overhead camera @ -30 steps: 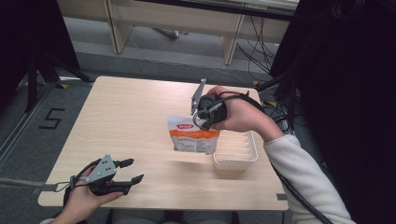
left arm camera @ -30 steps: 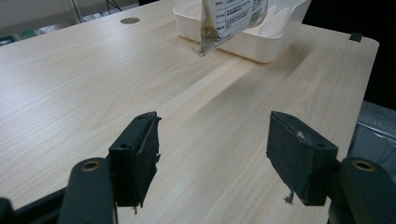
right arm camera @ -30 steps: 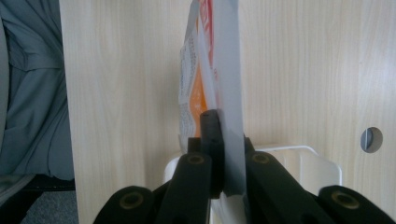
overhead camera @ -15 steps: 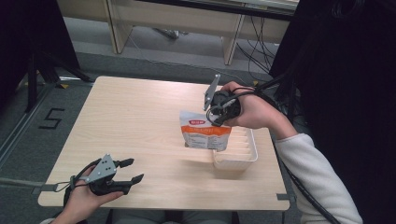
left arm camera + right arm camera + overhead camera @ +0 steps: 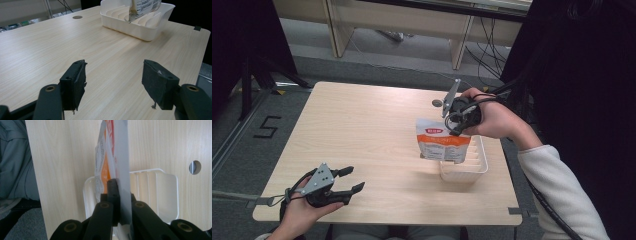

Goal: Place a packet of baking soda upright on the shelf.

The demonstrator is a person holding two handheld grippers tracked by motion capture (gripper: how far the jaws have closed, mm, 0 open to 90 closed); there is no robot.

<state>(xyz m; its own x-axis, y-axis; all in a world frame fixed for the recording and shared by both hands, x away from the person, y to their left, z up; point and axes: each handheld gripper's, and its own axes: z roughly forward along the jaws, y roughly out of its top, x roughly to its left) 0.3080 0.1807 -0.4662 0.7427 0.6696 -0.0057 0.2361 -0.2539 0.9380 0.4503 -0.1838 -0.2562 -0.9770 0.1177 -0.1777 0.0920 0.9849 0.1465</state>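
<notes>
Fingers of the right gripper (image 5: pixel 455 121) pinch the top edge of an orange and white pouch (image 5: pixel 443 145), which hangs upright with its lower end over the near-left part of a white slotted tray (image 5: pixel 480 169). That tray sits on the surface (image 5: pixel 372 130) close to its right edge, nearer the front than the back. In the right gripper view the pouch (image 5: pixel 112 167) is seen edge-on, clamped between the black fingers (image 5: pixel 110 195), with the tray (image 5: pixel 167 192) below it. Down at the front left corner, the left gripper (image 5: pixel 349 181) rests low over the wood, its fingers (image 5: pixel 75 82) spread apart on nothing.
</notes>
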